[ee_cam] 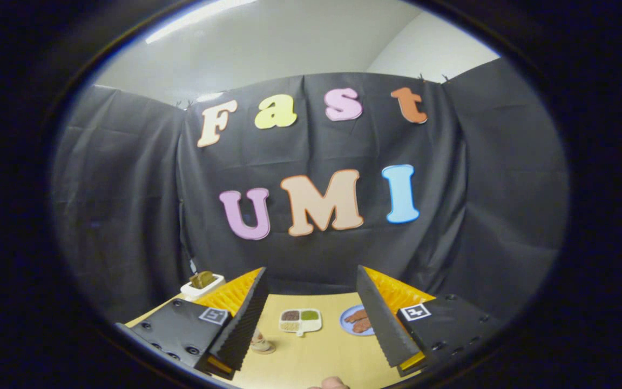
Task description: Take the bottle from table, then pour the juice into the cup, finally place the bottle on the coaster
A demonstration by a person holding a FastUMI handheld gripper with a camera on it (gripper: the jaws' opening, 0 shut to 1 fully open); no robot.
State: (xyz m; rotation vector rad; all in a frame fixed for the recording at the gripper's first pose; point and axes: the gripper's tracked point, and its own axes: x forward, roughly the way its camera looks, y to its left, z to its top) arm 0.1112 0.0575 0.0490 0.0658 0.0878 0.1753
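The gripper stands wide open with nothing between its ribbed fingers, raised above a smooth yellow-tan table. A small object, possibly the cup, sits partly hidden just beside the left finger. Farther off lie a white compartment tray holding brown, green and tan portions, a round blue plate with brown pieces, and a white toaster with toast, far left.

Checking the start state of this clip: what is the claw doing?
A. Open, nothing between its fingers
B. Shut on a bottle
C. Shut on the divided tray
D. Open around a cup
A: the claw stands open, its fingers wide apart, with bare table between them and the divided tray lying beyond.
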